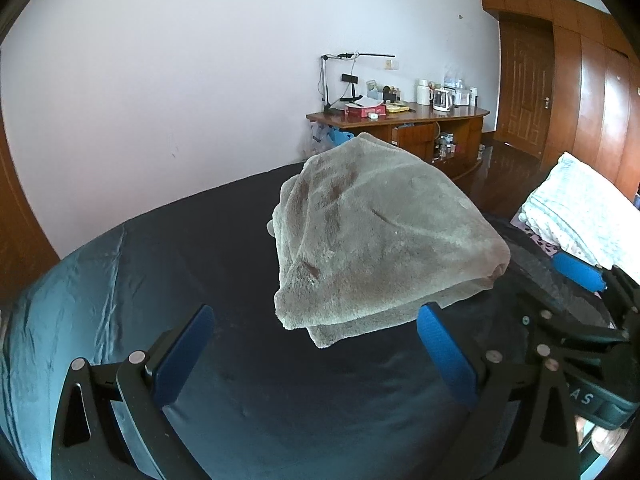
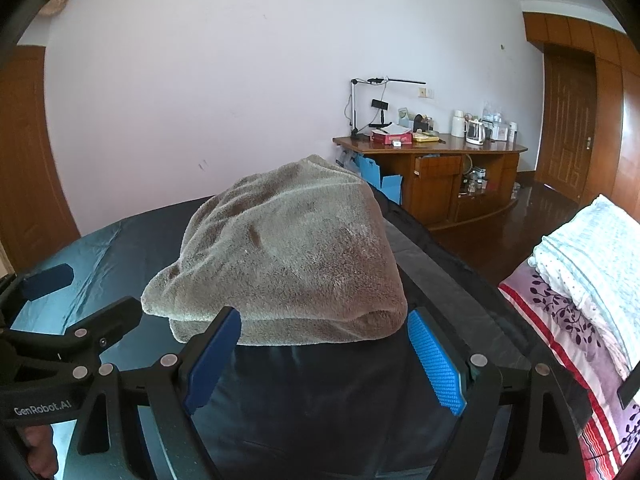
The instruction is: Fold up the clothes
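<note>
A grey fleecy garment (image 1: 380, 240) lies folded in a thick bundle on the dark blue bed sheet (image 1: 180, 248). In the left wrist view my left gripper (image 1: 316, 316) stands open just short of the bundle's near corner, with nothing between its pads. A blue pad (image 1: 578, 276) of my right gripper shows at the right edge. In the right wrist view the garment (image 2: 288, 248) fills the middle. My right gripper (image 2: 324, 316) is open wide, its fingertips flanking the bundle's near edge without pressing on it. A pad (image 2: 48, 280) of the left gripper shows at far left.
A dark garment with a grey strip (image 2: 432, 256) lies under and to the right of the bundle. A floral quilt (image 2: 560, 320) and a white folded blanket (image 2: 592, 248) are at the right. A cluttered wooden desk (image 2: 432, 168) stands beyond the bed, by the wall.
</note>
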`<state>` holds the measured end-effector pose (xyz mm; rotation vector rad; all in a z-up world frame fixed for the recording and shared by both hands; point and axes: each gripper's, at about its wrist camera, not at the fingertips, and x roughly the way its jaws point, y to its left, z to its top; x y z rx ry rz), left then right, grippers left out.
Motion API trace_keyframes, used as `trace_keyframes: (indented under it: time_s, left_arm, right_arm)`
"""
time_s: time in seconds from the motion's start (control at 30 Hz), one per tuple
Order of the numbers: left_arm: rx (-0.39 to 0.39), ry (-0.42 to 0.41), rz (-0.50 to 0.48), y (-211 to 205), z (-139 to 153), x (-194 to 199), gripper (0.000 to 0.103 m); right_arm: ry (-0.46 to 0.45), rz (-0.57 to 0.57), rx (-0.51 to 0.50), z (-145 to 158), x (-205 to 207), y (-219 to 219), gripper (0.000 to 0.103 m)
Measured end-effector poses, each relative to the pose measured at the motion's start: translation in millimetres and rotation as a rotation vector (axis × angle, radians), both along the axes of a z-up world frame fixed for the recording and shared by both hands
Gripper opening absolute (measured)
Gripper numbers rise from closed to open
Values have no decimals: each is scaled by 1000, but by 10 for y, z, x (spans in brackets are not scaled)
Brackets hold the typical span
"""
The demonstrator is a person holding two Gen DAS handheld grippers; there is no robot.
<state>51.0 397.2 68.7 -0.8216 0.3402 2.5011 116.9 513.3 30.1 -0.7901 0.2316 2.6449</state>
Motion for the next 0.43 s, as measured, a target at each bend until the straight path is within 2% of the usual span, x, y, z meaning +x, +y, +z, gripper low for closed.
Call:
trace_keyframes:
  time_s: [0.2, 0.43]
  left_arm:
    - [-11, 36, 3, 16, 11, 48, 102]
    - [-2, 16, 3, 10, 25, 24, 102]
  right_arm:
    - [2, -3, 1, -2, 0, 1, 87]
    - [6, -4, 3, 13, 1, 2, 87]
